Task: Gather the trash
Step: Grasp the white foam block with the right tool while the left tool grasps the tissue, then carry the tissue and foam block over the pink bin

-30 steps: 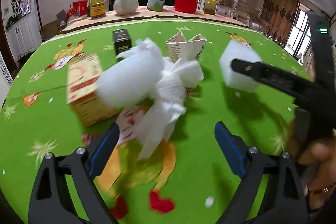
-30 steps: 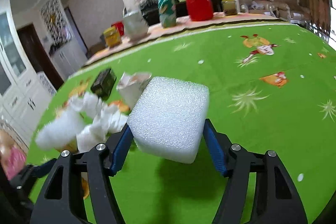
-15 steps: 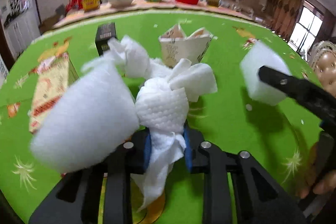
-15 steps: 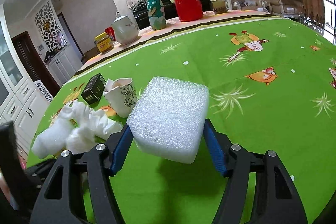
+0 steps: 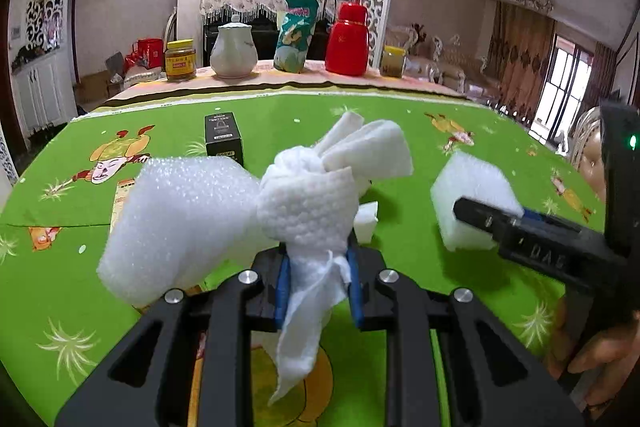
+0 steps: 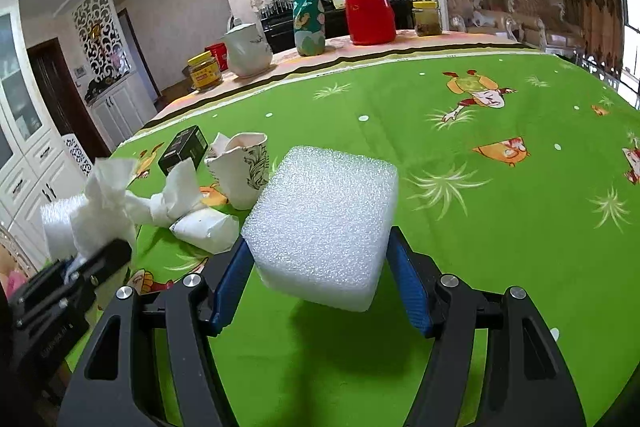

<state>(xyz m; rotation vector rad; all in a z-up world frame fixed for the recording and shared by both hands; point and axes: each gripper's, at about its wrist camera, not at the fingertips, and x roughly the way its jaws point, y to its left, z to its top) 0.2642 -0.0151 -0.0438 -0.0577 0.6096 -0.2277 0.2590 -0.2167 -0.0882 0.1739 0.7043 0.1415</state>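
My left gripper (image 5: pixel 318 281) is shut on a knotted white paper towel (image 5: pixel 308 203) and holds it above the green table. A white foam sheet (image 5: pixel 176 223) hangs beside the towel on its left. My right gripper (image 6: pixel 320 283) is shut on a white foam block (image 6: pixel 324 227), held above the table; the block also shows in the left wrist view (image 5: pixel 472 199). On the table lie a crumpled paper cup (image 6: pixel 240 171), a black box (image 6: pixel 182 149), a white wad (image 6: pixel 208 229) and more tissue (image 6: pixel 176 195).
A green cartoon tablecloth (image 6: pixel 480 187) covers the table. At its far edge stand a red thermos (image 5: pixel 347 39), a green snack bag (image 5: pixel 296 35), a white teapot (image 5: pixel 234 47) and two jars (image 5: pixel 181 61). A yellow carton (image 5: pixel 120 195) lies behind the foam sheet.
My left gripper closed on the paper towel and lifted it, with the foam sheet, off the table. My right gripper kept its hold on the foam block.
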